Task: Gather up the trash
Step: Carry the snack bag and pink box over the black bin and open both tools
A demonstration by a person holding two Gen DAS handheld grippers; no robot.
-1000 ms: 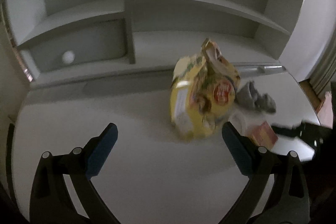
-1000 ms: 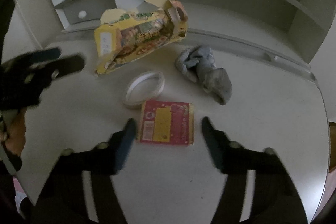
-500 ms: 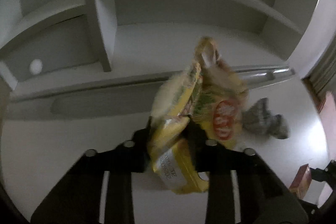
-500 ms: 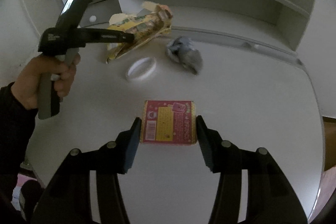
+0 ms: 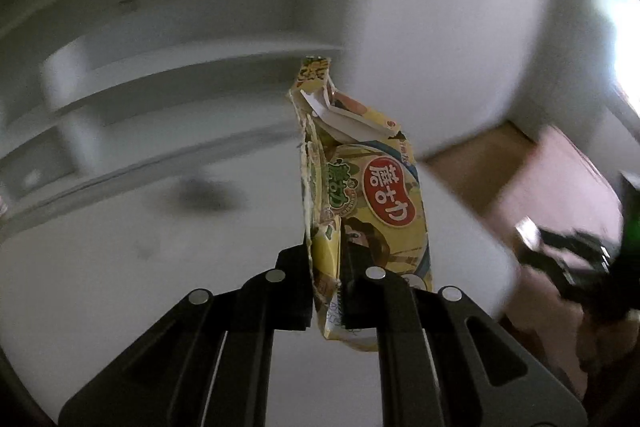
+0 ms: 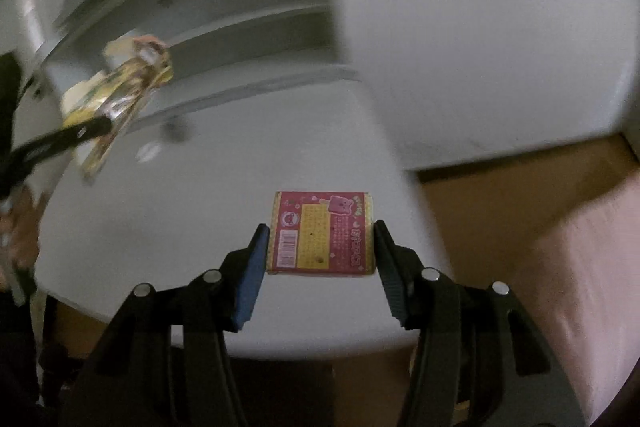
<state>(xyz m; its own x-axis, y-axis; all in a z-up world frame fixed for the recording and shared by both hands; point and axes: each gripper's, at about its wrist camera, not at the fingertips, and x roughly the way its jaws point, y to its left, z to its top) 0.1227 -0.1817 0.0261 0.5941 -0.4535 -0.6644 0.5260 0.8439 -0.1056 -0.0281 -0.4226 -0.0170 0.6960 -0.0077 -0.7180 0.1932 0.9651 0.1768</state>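
Yellow snack bag (image 5: 360,211): pinched at lower edge between nearly closed jaws of left gripper (image 5: 326,291), standing up beyond fingertips. Pink box (image 6: 322,233): clamped flat between half-open jaws of right gripper (image 6: 320,259), above white table (image 6: 180,219).

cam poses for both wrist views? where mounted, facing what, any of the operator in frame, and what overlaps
Left wrist: on the left gripper, looking forward and down along its fingers over the table; gripper shut on the yellow snack box; no hand clearly visible.
Right wrist: on the right gripper, angled down at the table edge; gripper shut on the red box; the person's left hand at far left.
Shared: yellow snack box, table, blurred shelves.
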